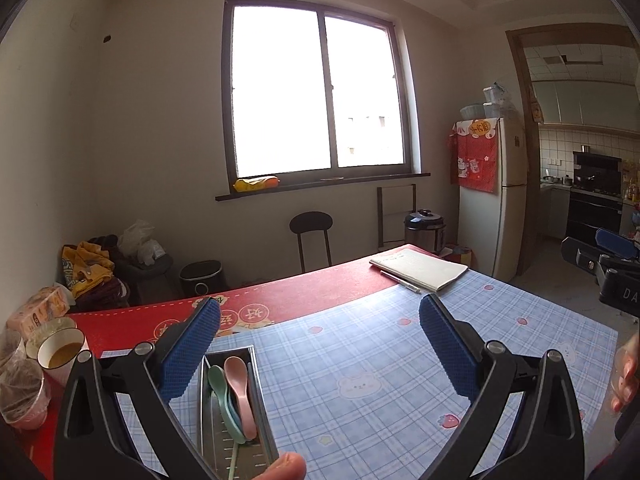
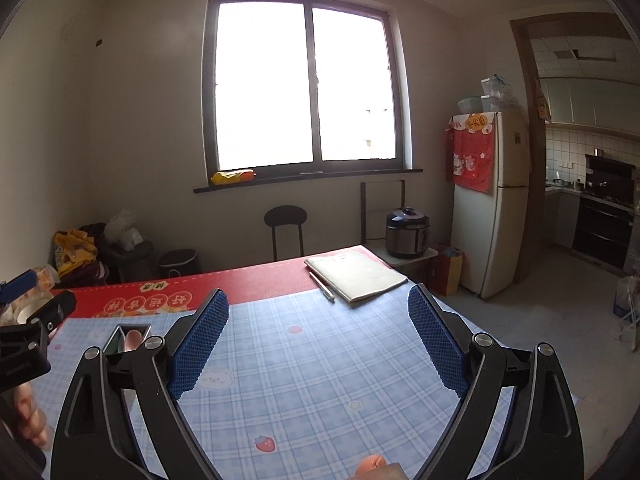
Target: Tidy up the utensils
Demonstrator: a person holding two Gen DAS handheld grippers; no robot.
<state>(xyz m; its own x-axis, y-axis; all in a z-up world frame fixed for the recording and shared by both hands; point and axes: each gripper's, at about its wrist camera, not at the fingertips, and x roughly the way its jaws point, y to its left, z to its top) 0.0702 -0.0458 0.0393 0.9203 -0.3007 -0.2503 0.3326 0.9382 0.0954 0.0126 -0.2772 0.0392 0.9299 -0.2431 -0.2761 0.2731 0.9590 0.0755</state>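
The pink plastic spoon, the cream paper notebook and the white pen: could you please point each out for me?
Pink plastic spoon (image 1: 237, 368), left wrist view, on its bowl.
Cream paper notebook (image 2: 356, 275), right wrist view, on its cover.
White pen (image 2: 322, 286), right wrist view, on its barrel.

Over at the right edge of the left wrist view, white letters "DA" show on the black body of the other gripper (image 1: 620, 280), the rest cut off by the frame. Chinese characters in round yellow medallions run along the red mat (image 1: 256, 304) at the desk's far side, upside down and too distorted to read. The yellow tag on the red fridge cover (image 2: 472, 152) has characters too small to make out.
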